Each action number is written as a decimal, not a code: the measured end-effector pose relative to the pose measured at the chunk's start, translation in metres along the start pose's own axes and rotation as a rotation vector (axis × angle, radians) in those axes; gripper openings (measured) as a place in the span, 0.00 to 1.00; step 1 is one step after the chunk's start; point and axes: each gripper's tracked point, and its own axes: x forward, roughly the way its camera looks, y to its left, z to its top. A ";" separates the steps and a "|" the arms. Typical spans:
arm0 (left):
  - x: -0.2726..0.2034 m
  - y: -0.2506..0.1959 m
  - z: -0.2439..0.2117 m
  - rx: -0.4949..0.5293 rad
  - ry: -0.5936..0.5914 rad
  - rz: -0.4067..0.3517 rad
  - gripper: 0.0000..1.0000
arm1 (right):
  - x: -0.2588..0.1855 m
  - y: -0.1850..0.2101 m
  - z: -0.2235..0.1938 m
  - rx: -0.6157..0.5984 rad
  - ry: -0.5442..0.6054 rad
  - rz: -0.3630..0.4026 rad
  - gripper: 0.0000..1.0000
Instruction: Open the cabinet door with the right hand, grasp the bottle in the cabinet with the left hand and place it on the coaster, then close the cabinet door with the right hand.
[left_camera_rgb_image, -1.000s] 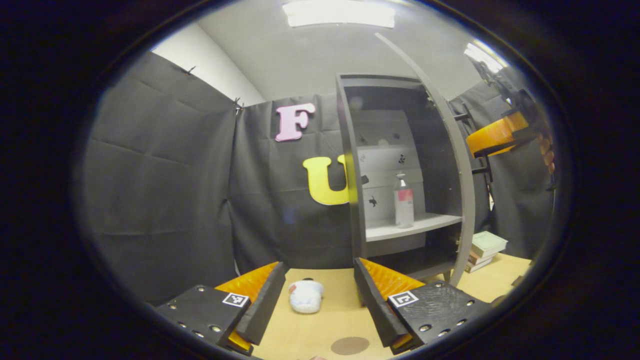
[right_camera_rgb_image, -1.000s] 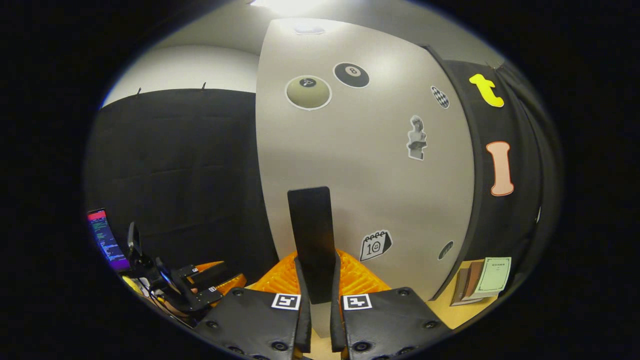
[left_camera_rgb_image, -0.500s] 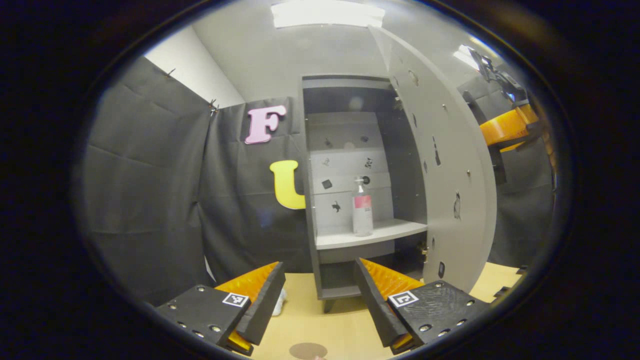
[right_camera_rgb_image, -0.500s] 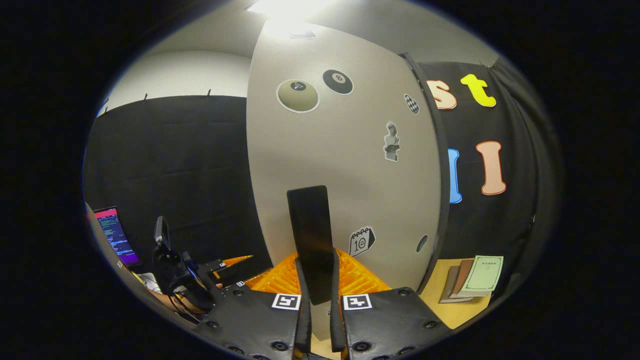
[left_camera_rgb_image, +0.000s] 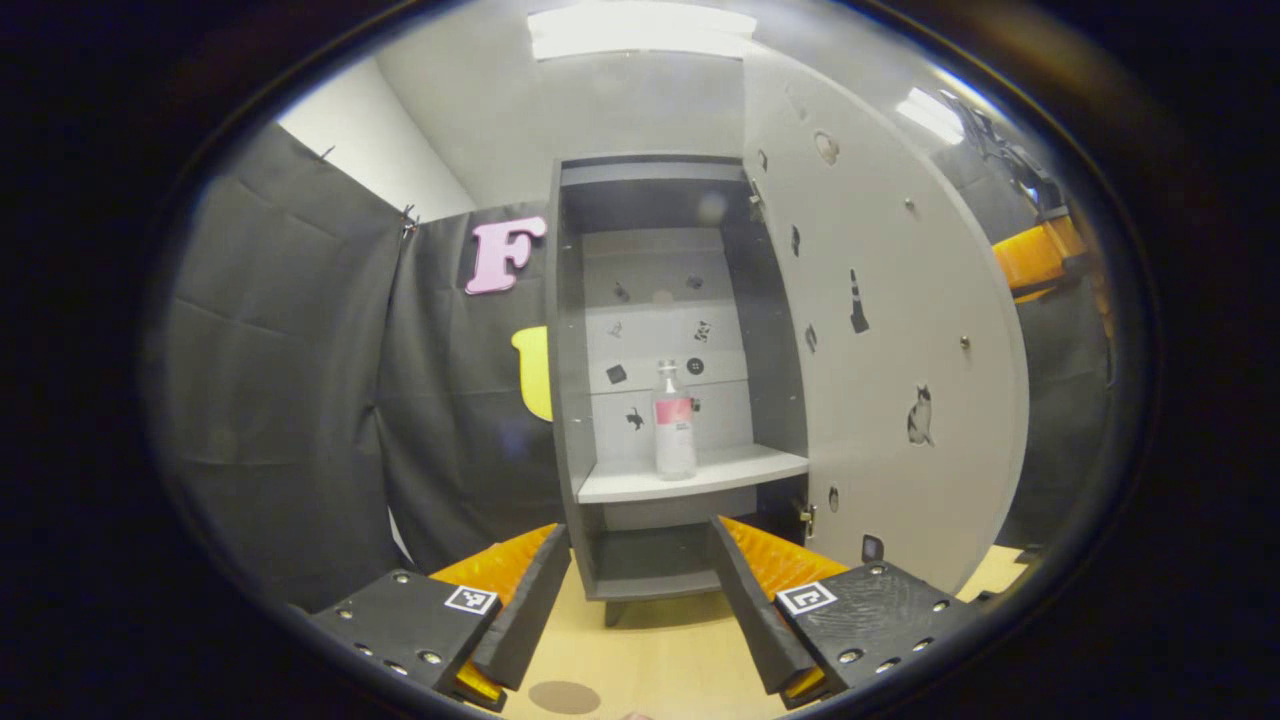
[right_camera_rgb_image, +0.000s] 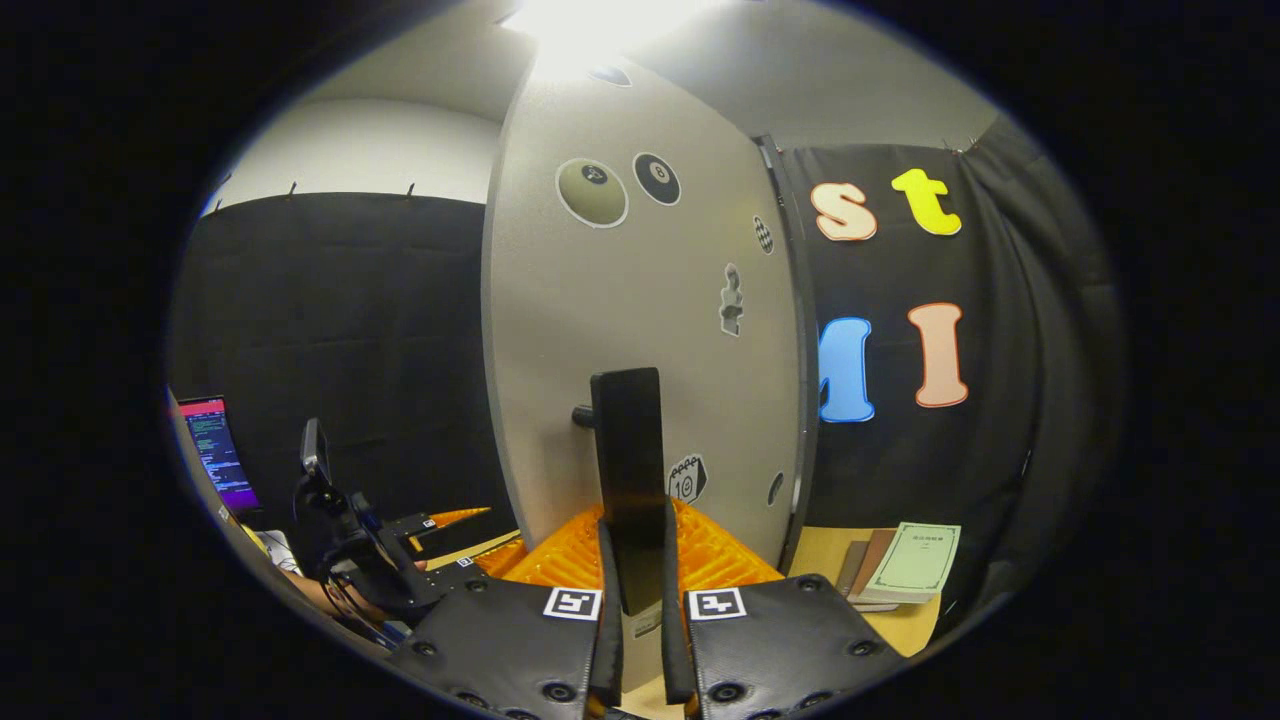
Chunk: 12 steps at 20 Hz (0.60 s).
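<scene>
The grey cabinet (left_camera_rgb_image: 570, 400) stands open in the left gripper view. A clear bottle (left_camera_rgb_image: 675, 420) with a pink label stands upright on its middle shelf (left_camera_rgb_image: 720, 470). My left gripper (left_camera_rgb_image: 640, 600) is open and empty, low over the wooden table and well short of the bottle. A brown round coaster (left_camera_rgb_image: 563, 697) lies on the table just under it. In the right gripper view my right gripper (right_camera_rgb_image: 640, 600) is shut on the door's black handle (right_camera_rgb_image: 628, 450). The open door (right_camera_rgb_image: 640, 300) carries stickers. Its inner face (left_camera_rgb_image: 890, 350) shows right of the shelf.
A stack of books (right_camera_rgb_image: 900, 570) lies on the table right of the door. The hand-held left gripper (right_camera_rgb_image: 400, 570) and a lit monitor (right_camera_rgb_image: 215, 465) sit at the lower left of the right gripper view. The right gripper's orange body (left_camera_rgb_image: 1035, 255) shows past the door's edge.
The door has swung wider open with the right gripper on its handle. The cabinet opening and bottle now sit centred ahead of the left gripper, and a white soft toy has left that view.
</scene>
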 end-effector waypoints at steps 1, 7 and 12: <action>-0.001 -0.009 0.003 0.001 -0.002 -0.001 0.84 | -0.004 -0.005 0.002 -0.023 -0.008 -0.024 0.18; -0.004 -0.043 0.010 0.036 -0.002 0.008 0.84 | -0.019 -0.064 0.006 -0.096 -0.033 -0.180 0.18; 0.014 -0.070 0.024 0.037 -0.007 -0.047 0.85 | -0.046 -0.065 -0.005 0.078 -0.039 -0.093 0.15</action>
